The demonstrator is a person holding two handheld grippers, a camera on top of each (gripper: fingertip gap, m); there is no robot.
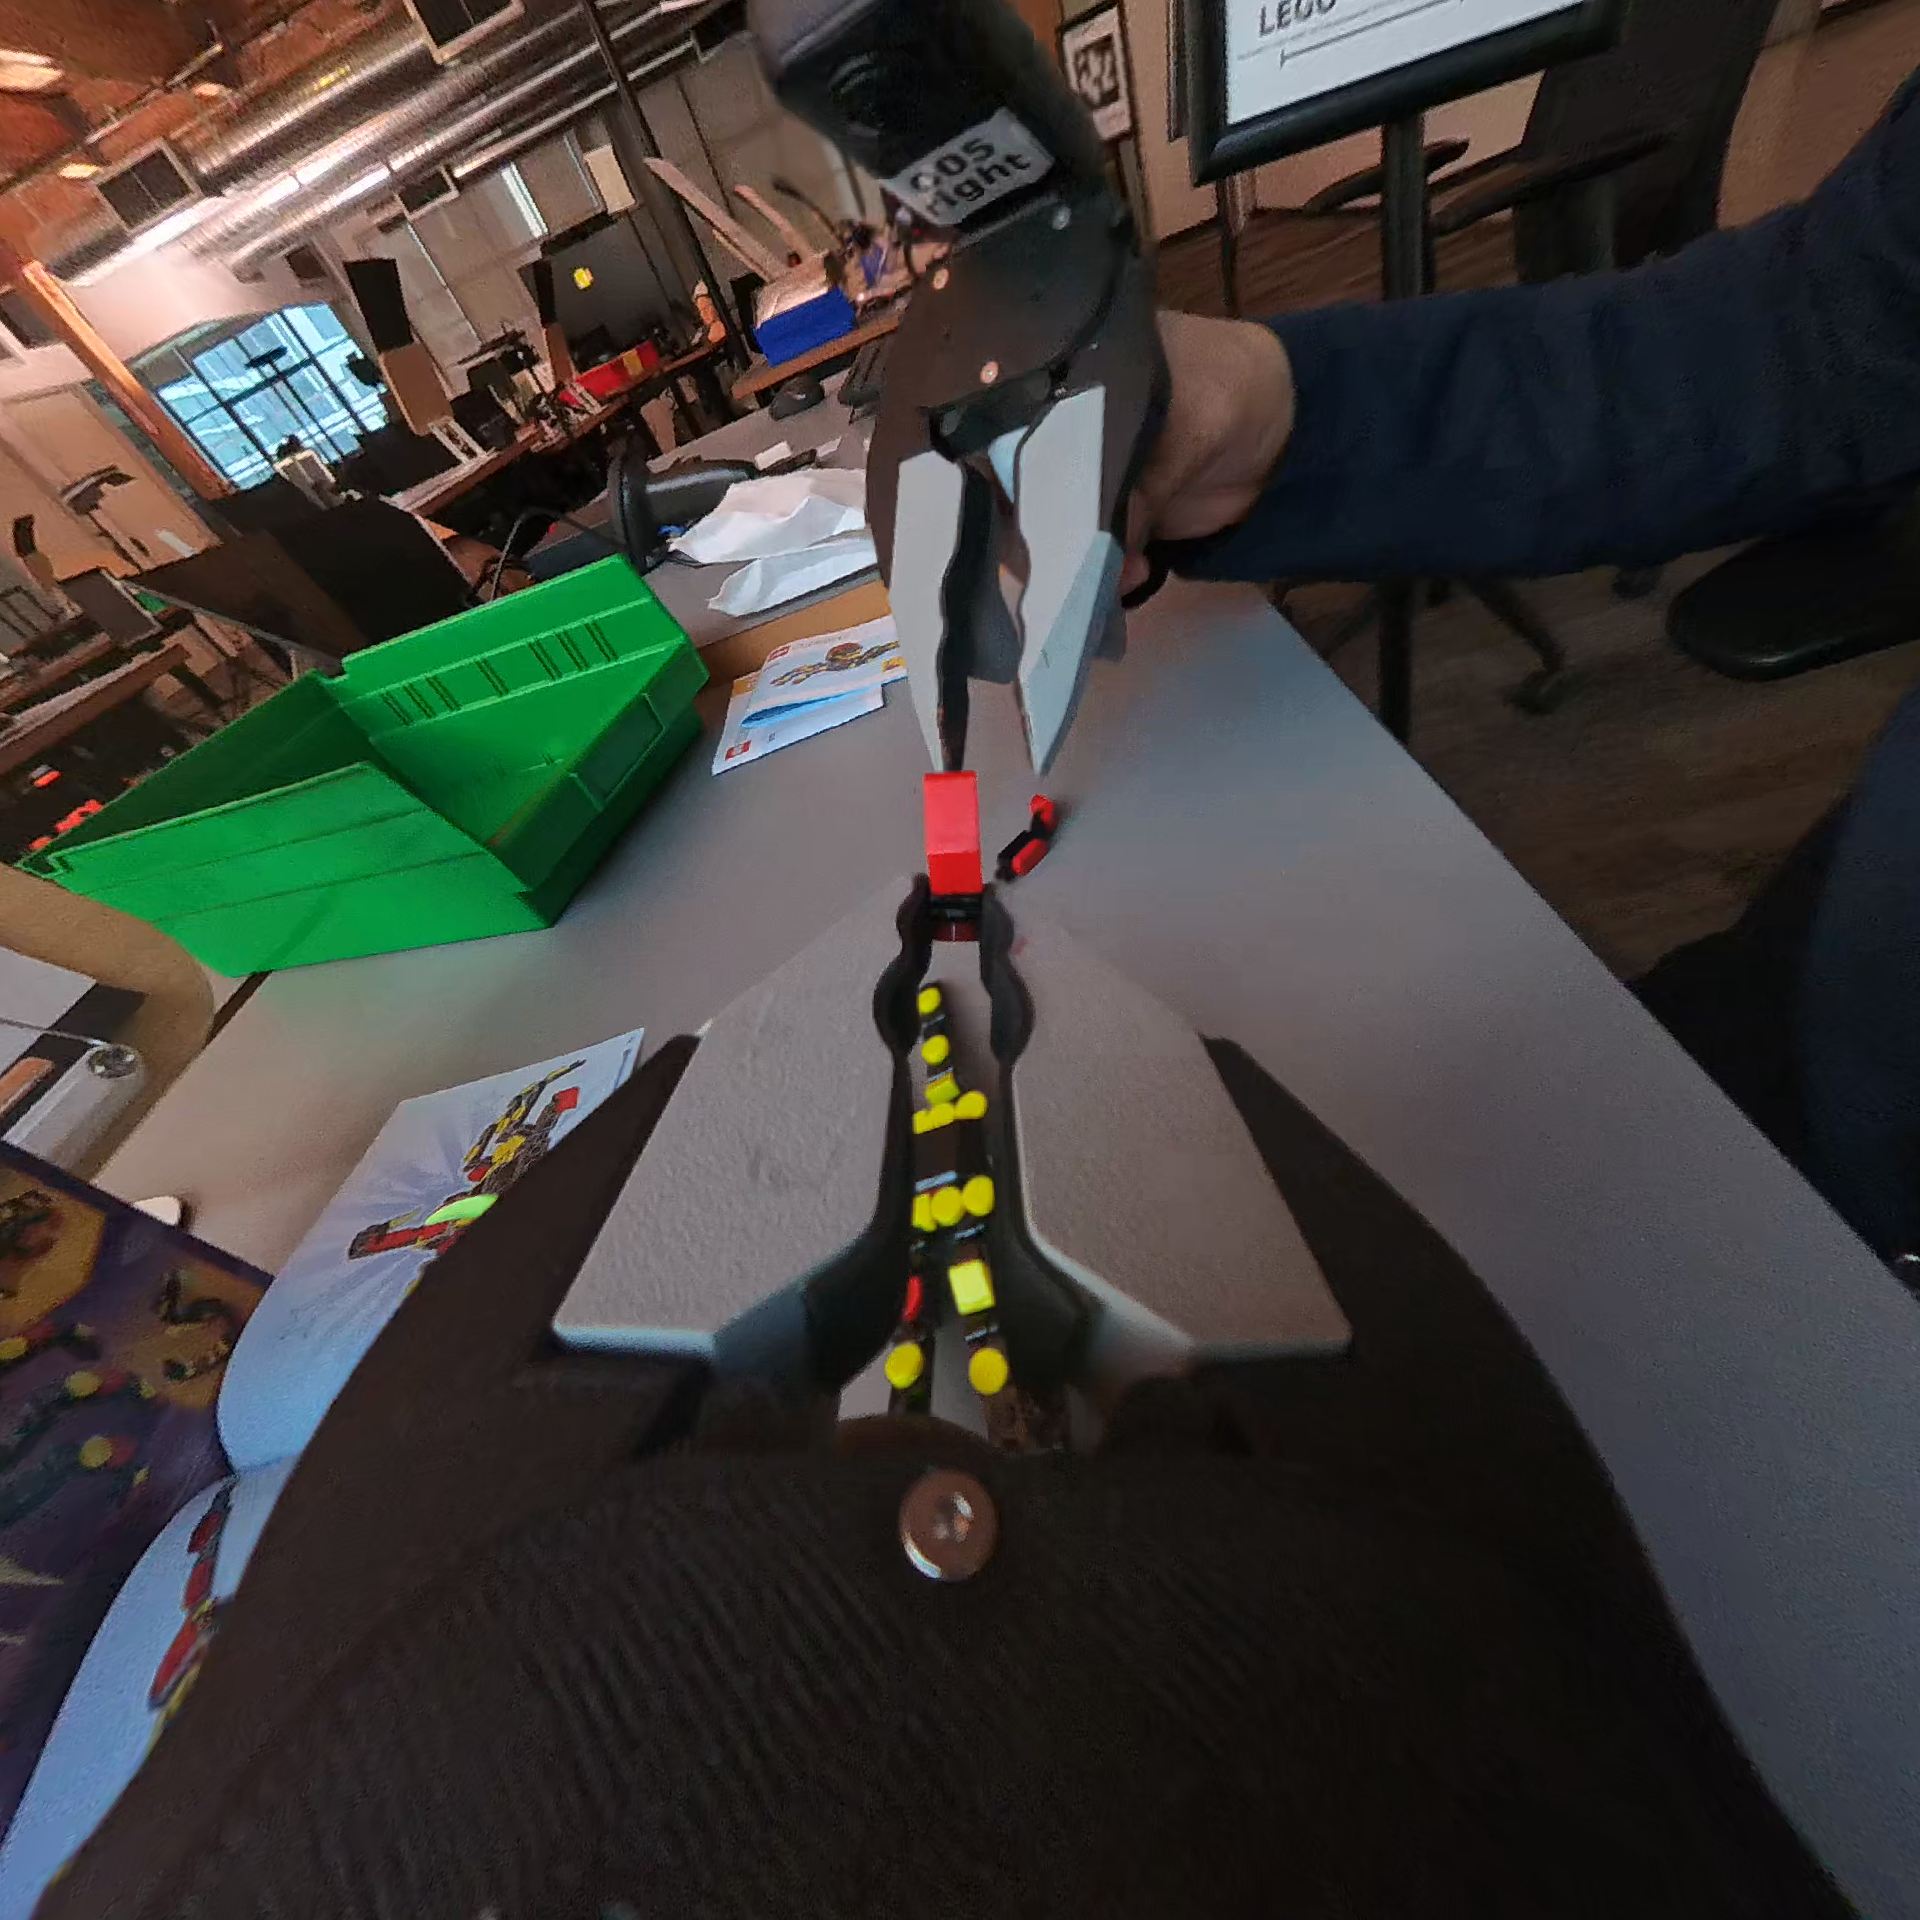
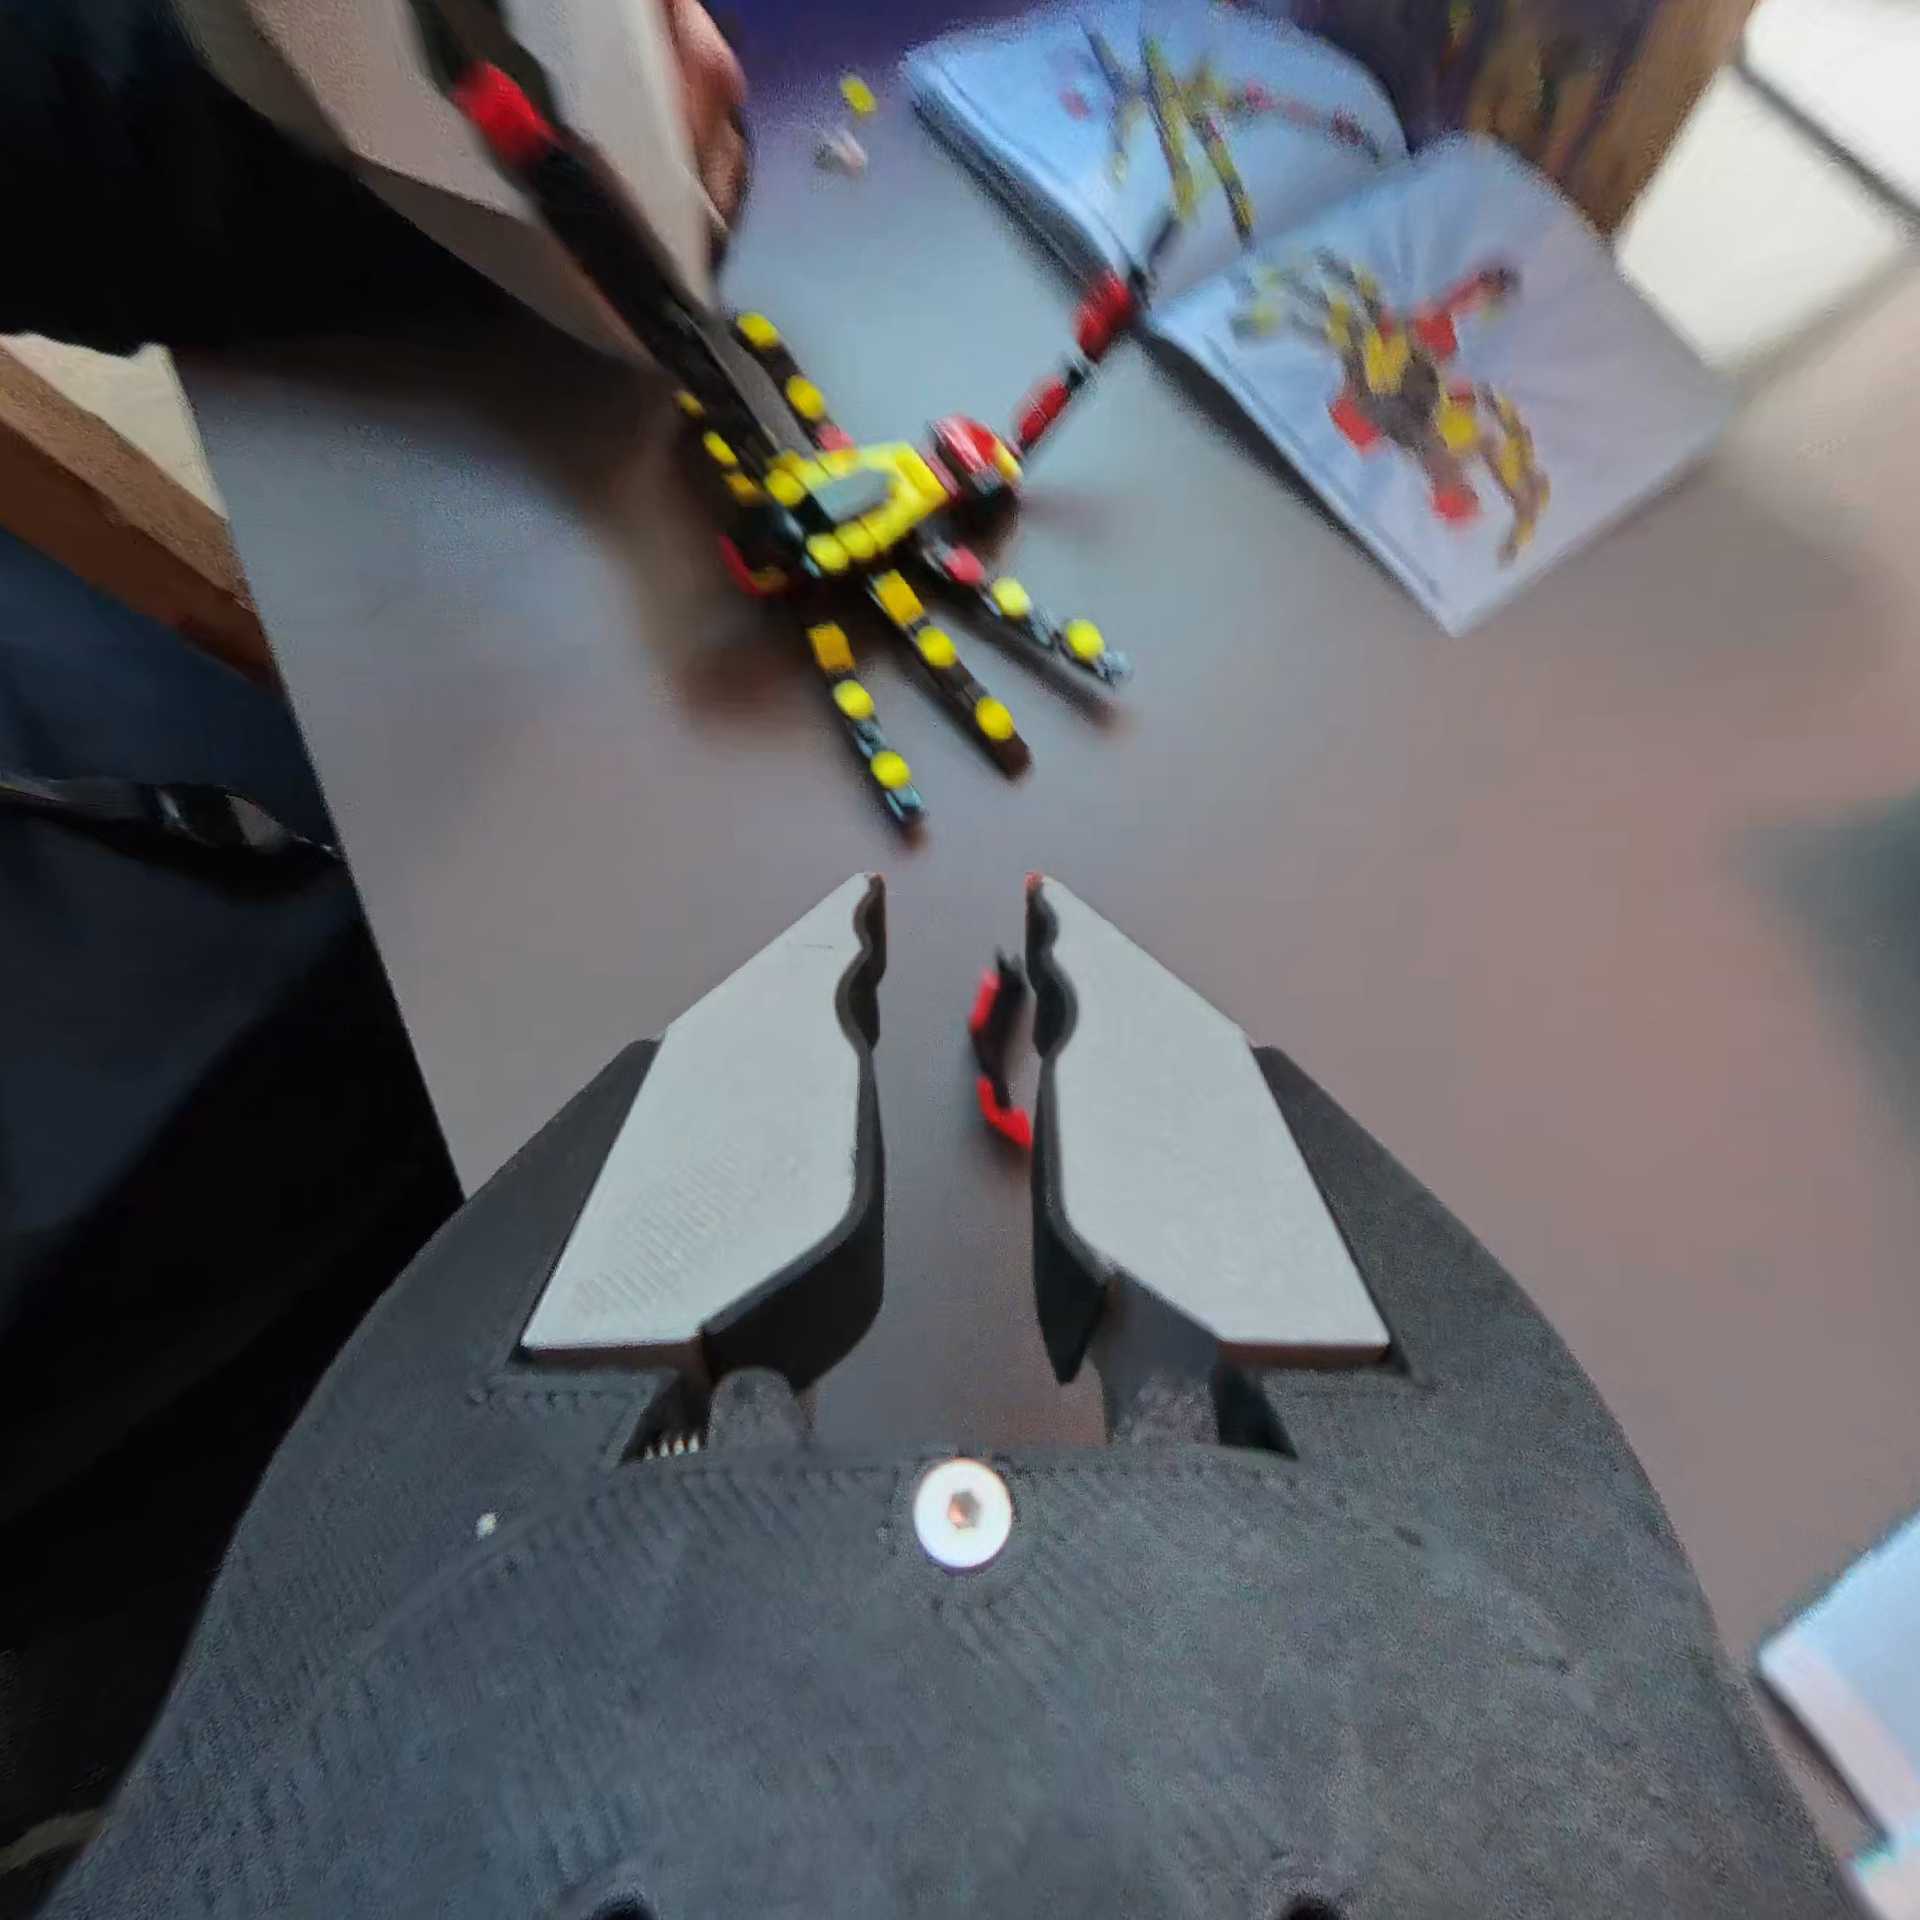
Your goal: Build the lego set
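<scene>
Gripping the black-and-yellow lego model [image 1: 948,1195] above the grey table [image 1: 1299,935], the left gripper [image 1: 951,914] pinches it lengthwise, red tip forward; the right gripper [image 2: 954,883] hangs narrowly parted, empty, over a small red-black piece [image 2: 995,1049].

The plastic lego model [image 2: 862,499] is black with bright yellow round studs along its thin limbs, a yellow body around a grey tile, and red bits near one end. A plain red rectangular brick [image 1: 953,831] caps the limb. A small loose piece [image 2: 1000,1049] is red and black. The flat worktop [image 1: 1351,935] is plain grey. The stacked plastic bins [image 1: 416,769] are vivid green. The open instruction booklet [image 2: 1434,384] is pale blue — its printed figure red, yellow and black. Each hand-held gripper [image 2: 954,888] has grey fingers [image 2: 727,1143] on a ribbed black body.
</scene>
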